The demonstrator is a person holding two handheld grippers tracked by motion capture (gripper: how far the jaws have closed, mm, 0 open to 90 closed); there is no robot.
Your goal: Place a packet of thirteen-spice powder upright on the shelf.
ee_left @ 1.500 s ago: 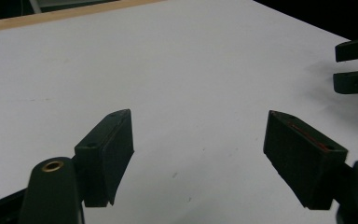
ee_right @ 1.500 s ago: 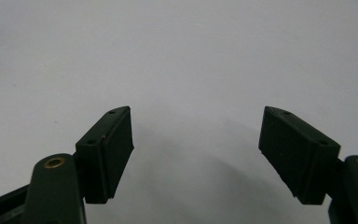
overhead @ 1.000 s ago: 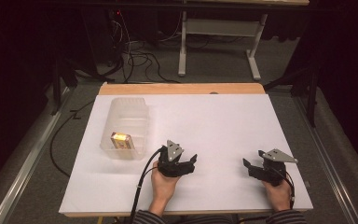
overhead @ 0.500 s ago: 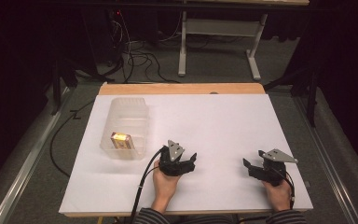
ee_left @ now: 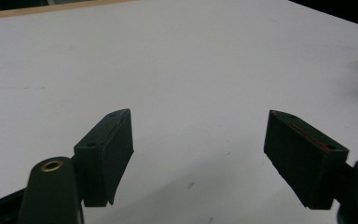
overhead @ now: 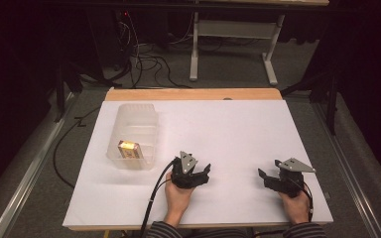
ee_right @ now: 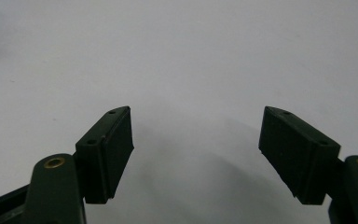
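Black tongs (overhead: 201, 173) hover level, jaws apart.

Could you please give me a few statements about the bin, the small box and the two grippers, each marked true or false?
1. The small yellow box lies inside the clear plastic bin. True.
2. The left gripper is clamped on the box. False: its jaws stand open with only bare white table between them.
3. The right gripper stands open and holds nothing. True.
4. The bin sits between the two grippers. False: it sits left of both, farther from the person.
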